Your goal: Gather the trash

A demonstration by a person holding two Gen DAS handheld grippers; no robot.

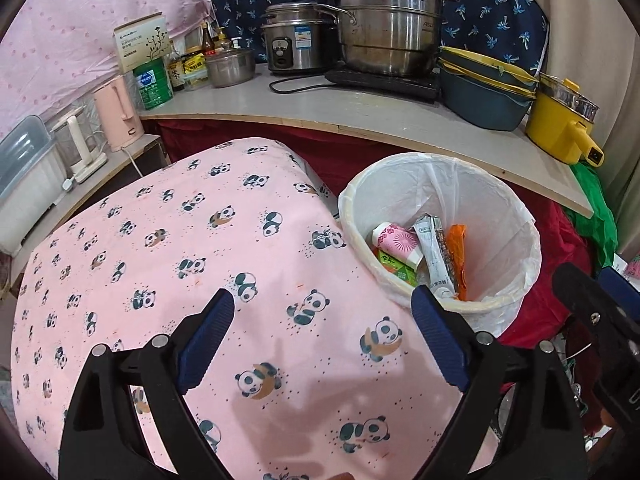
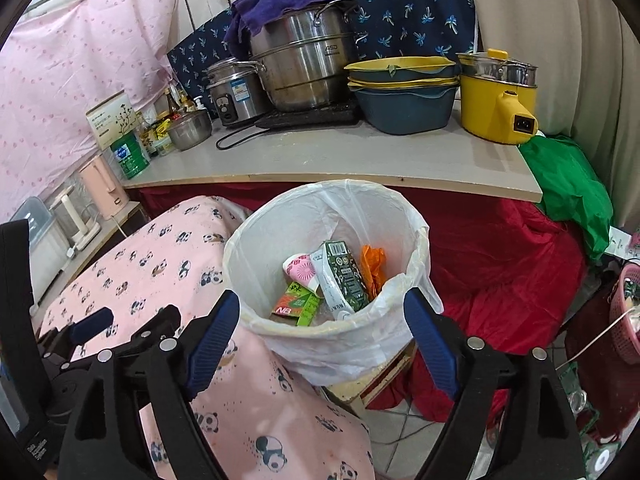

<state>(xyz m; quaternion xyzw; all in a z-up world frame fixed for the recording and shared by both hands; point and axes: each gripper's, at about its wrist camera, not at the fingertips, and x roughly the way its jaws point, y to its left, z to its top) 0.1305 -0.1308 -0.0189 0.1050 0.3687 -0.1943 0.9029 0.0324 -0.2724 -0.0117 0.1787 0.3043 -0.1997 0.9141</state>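
A white-lined trash bin (image 1: 496, 200) (image 2: 280, 344) stands beside a table with a pink panda cloth (image 1: 180, 264) (image 2: 168, 248). Inside lie a pink paper cup (image 1: 394, 240) (image 2: 302, 270), a green carton (image 1: 394, 268) (image 2: 298, 302), a dark green and white drink pack (image 2: 344, 276) (image 1: 434, 248) and an orange wrapper (image 1: 458, 252) (image 2: 372, 266). My left gripper (image 1: 322, 312) is open and empty above the cloth, left of the bin. My right gripper (image 2: 322, 312) is open and empty just above the bin's near rim.
A counter (image 1: 360, 112) (image 2: 340, 156) behind the bin holds steel pots (image 1: 388, 28), a rice cooker (image 1: 296, 40), stacked basins (image 2: 404, 96), a yellow pot (image 2: 496, 100) and jars. Red cloth (image 2: 500, 264) hangs below. A pink basket (image 2: 628, 312) stands at the right.
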